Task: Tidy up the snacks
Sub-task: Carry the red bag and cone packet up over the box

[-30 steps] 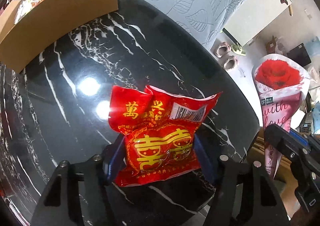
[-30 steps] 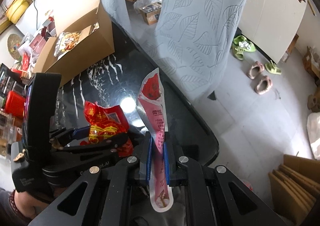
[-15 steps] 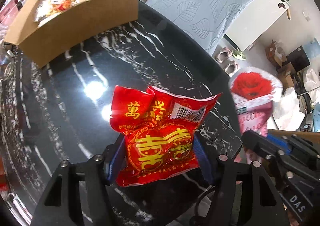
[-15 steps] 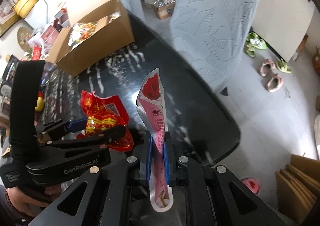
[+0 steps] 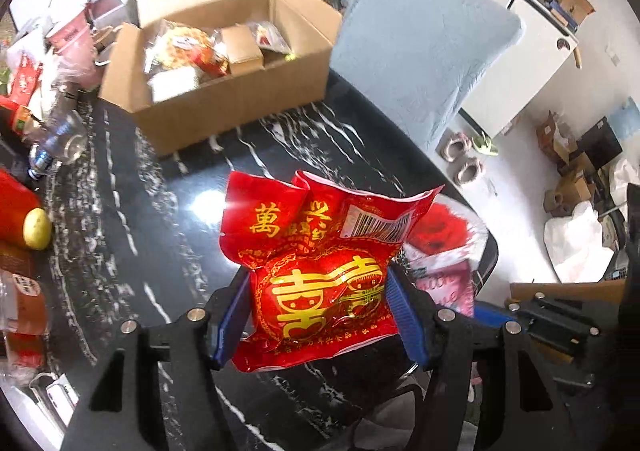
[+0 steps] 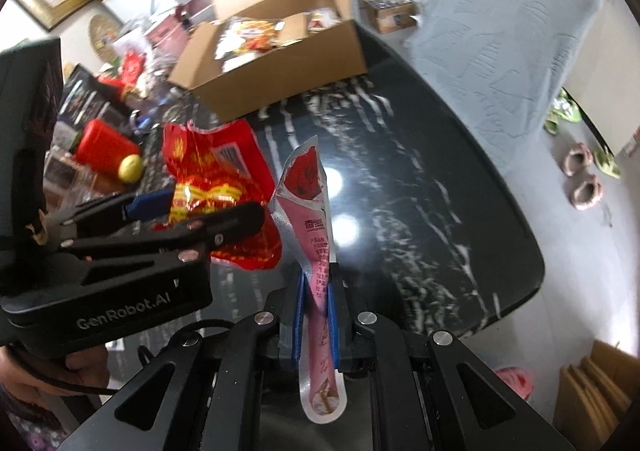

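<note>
Red bag: a shiny red snack bag (image 5: 320, 271) with gold writing and a white barcode sticker, crinkled at the top, held up in the air above the table
Left tongs: the left gripper (image 5: 316, 315) has its two blue pads (image 5: 226, 315) pressed on the two sides of the red bag, quite wide apart because the bag is fat
Pink packet: a long thin pink snack packet (image 6: 314, 251) with a red rose picture at the top, standing almost upright, with its round bottom end hanging down behind the pads
Right tongs: the right gripper (image 6: 315, 315) is squeezed nearly closed, with the pink packet pinched flat between its blue pads (image 6: 297, 315)
Side by side: in the right wrist view the red bag (image 6: 216, 191) and the left gripper (image 6: 192, 207) are just to the left of the pink packet, and the bag's edge looks to touch it; in the left wrist view the pink packet (image 5: 444, 251) peeks out behind the red bag on the right
Table: a black table (image 5: 280, 155) with white marble lines and two bright light spots
Box: an open brown cardboard box (image 5: 224, 59) on the far side of the table, with snack packs already inside
Chair: a pale blue chair cover with a leaf pattern (image 5: 424, 51) beside the table, just past the box
Other things: a red bottle with a yellow cap (image 5: 24, 215) near the left edge, and pink slippers (image 5: 460, 159) on the floor
</note>
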The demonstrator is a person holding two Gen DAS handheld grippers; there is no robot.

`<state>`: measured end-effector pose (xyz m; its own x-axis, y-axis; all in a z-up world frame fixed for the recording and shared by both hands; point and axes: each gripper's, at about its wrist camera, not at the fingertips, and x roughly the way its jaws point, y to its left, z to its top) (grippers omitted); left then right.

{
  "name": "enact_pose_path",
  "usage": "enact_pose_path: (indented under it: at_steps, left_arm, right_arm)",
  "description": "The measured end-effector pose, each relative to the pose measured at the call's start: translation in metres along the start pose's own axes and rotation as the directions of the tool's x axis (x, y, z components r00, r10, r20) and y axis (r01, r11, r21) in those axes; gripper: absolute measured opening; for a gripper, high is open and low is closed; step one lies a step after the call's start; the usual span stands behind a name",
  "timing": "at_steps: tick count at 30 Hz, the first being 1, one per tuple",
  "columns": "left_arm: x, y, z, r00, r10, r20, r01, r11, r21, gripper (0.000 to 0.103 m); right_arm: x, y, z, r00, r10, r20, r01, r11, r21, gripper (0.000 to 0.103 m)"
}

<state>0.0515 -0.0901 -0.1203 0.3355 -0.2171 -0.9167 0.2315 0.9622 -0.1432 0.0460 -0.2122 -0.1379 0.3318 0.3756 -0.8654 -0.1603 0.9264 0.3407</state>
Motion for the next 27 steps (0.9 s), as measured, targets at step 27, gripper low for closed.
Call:
enact_pose_path:
  at_steps: [27]
  left_arm:
    - [-0.084,0.066,0.073,0.967,0.117,0.225,-0.082,0.984,-0.16,0.064]
  right_arm:
    - [-0.031,0.071,0.106,0.986,0.132,0.101,-0.105,0.965,-0.241,0.01]
